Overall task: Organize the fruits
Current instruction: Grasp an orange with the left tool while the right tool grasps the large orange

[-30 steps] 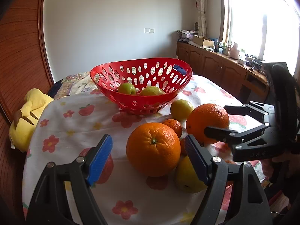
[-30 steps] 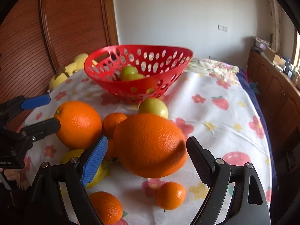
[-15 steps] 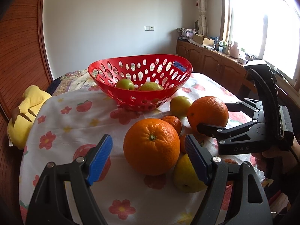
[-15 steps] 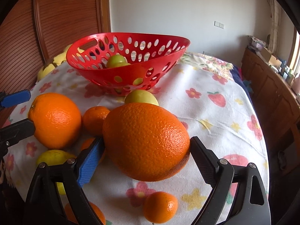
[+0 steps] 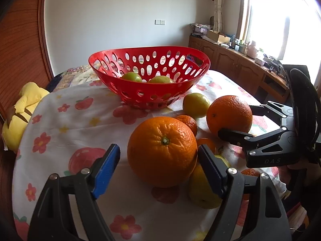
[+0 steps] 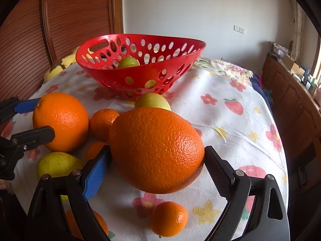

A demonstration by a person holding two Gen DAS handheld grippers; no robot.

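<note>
We have a big orange in each gripper. The right gripper (image 6: 156,172) is clamped on the larger orange (image 6: 156,150), both pads against its sides and its shadow on the cloth below, so we judge it raised for the red basket (image 6: 140,68) at the far edge of the counter (image 6: 230,124). The left gripper (image 5: 158,164) stands apart around the other big orange (image 5: 162,152): its right pad touches, the left shows a gap, probably lining up a grasp. The left wrist view shows two green fruits (image 5: 131,77) in the basket; the right shows one, plus a small mandarin (image 6: 168,219) at the near edge.
</note>
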